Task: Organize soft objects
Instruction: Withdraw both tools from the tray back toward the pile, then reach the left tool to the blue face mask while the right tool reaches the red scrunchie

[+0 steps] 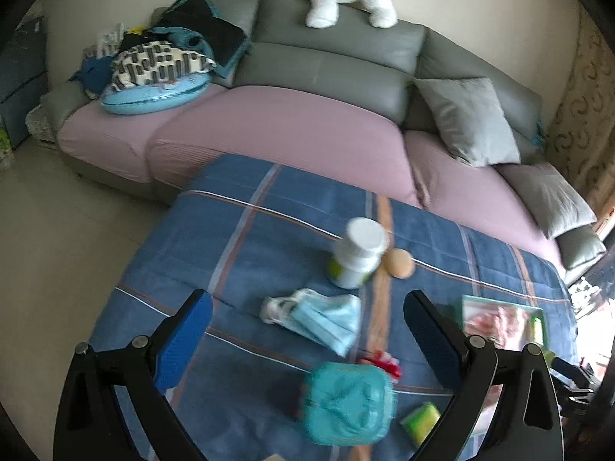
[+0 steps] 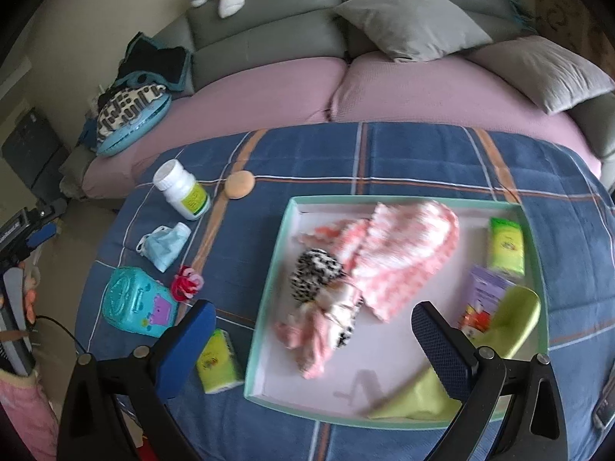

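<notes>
Right wrist shows pink garment [image 2: 388,253] inside tray [image 2: 269,307].

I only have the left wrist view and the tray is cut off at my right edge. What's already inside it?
Observer: A pink-and-white knitted cloth lies in the tray, beside a black-and-white spotted piece.
Operator: Anything else?
Observer: A green tissue pack at its far right corner.
Operator: Is the right claw holding anything?
Observer: No, the right claw is open and empty above the tray.
</notes>
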Demonstrator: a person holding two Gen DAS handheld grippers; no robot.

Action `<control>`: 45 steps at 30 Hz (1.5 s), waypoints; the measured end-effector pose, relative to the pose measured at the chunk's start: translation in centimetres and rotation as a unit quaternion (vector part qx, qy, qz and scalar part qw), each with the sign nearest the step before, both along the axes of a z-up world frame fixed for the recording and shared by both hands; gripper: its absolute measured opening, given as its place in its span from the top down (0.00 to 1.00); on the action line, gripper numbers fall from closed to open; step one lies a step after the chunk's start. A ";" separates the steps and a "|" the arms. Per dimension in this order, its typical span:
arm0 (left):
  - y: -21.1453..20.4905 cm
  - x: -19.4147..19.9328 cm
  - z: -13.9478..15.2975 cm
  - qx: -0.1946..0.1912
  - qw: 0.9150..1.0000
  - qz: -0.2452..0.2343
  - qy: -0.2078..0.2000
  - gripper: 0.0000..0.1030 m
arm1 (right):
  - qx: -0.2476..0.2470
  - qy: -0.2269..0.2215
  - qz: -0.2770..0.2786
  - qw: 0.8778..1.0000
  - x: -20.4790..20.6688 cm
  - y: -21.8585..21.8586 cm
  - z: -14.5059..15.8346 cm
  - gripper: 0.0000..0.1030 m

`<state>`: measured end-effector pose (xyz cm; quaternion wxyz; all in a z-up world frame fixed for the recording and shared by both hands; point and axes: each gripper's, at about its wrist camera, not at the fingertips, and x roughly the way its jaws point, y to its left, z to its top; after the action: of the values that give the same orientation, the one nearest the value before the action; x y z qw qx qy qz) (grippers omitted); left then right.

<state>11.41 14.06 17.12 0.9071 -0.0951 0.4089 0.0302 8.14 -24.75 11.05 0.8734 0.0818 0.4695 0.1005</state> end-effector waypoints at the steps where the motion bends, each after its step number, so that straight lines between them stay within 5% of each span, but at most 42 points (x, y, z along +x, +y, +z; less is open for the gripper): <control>1: 0.6 0.1 -0.1 0.003 1.000 0.005 0.000 0.03 | -0.002 0.001 0.005 1.000 0.3 0.4 0.0 0.00; 21: 6.2 4.6 -3.5 -0.025 0.997 -0.013 0.076 0.03 | -0.050 0.052 0.090 0.993 6.8 7.5 -0.5 0.00; 30: 4.0 6.9 -7.9 -0.055 0.983 -0.056 0.164 0.03 | -0.035 0.092 0.168 0.981 8.2 12.1 -3.3 0.00; 45: 1.9 9.4 -12.2 -0.050 0.967 -0.072 0.238 0.03 | -0.064 0.106 0.269 0.955 7.8 16.7 -7.8 0.22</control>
<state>20.83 15.91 4.96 0.7777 -0.1006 0.6195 -0.0342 15.93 -8.05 3.28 0.7624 -0.0938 0.5697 0.2923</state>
